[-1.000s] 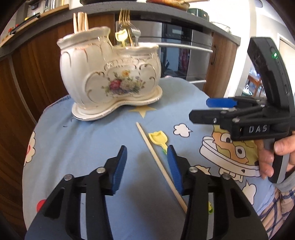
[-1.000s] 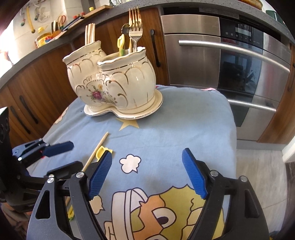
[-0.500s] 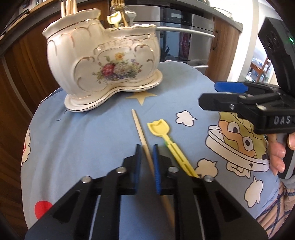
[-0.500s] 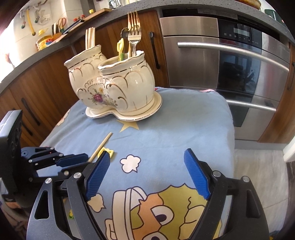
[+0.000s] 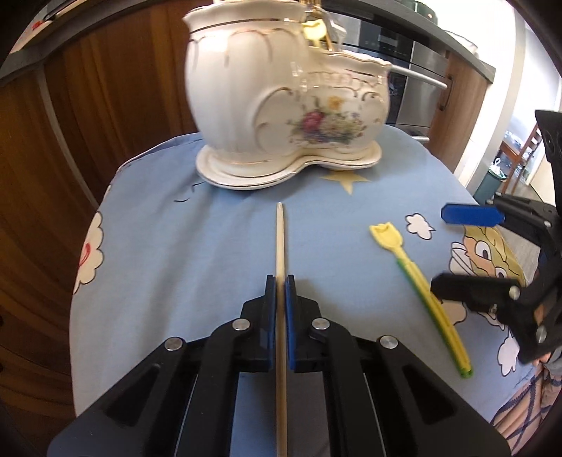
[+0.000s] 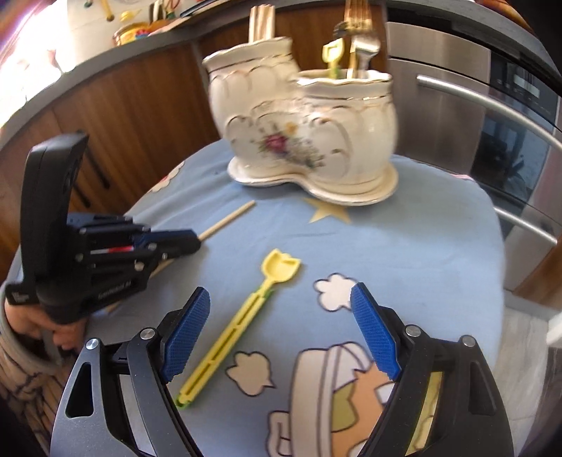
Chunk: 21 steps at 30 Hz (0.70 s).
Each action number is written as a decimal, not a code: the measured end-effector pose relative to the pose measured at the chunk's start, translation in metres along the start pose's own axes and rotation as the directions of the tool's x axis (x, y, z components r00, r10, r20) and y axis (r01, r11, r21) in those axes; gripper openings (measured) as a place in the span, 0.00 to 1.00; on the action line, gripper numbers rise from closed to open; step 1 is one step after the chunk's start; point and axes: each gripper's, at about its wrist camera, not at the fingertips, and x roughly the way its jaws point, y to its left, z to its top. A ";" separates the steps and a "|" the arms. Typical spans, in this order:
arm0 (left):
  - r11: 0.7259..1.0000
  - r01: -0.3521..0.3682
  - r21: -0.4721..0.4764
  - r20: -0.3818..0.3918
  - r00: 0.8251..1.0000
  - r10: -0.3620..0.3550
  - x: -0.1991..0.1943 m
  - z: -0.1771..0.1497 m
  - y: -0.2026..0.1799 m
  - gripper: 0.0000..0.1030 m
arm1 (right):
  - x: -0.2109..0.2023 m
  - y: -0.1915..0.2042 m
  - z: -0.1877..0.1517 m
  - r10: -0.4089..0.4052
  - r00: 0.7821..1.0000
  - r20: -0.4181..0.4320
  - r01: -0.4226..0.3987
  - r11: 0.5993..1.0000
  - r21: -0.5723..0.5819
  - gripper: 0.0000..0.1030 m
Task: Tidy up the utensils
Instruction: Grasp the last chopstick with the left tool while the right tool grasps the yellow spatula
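Note:
My left gripper (image 5: 280,281) is shut on a wooden chopstick (image 5: 280,239) that points at the white floral ceramic utensil holder (image 5: 281,116). In the right wrist view the left gripper (image 6: 191,237) holds the chopstick (image 6: 228,219) just above the blue cloth. My right gripper (image 6: 281,327) is open and empty, hovering over a yellow plastic tulip-shaped pick (image 6: 242,320), which lies on the cloth between its fingers. The pick also shows in the left wrist view (image 5: 418,277). The holder (image 6: 305,137) contains chopsticks (image 6: 261,21), forks (image 6: 361,35) and another yellow pick (image 6: 332,52).
The blue cartoon-print cloth (image 5: 210,239) covers a small table. Wooden cabinets (image 5: 105,98) stand behind at the left and a steel oven (image 6: 491,116) at the right. The table's edges drop off close on all sides.
My left gripper closed on the chopstick and lifted it, turning toward the holder. My right gripper moved left to hover over the yellow pick.

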 end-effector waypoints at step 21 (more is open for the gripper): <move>0.991 -0.004 0.133 -0.109 0.994 0.019 0.004 0.012 -0.006 0.11 | 0.009 -0.014 -0.002 -0.105 0.990 -0.091 0.095 0.990 -0.105 0.11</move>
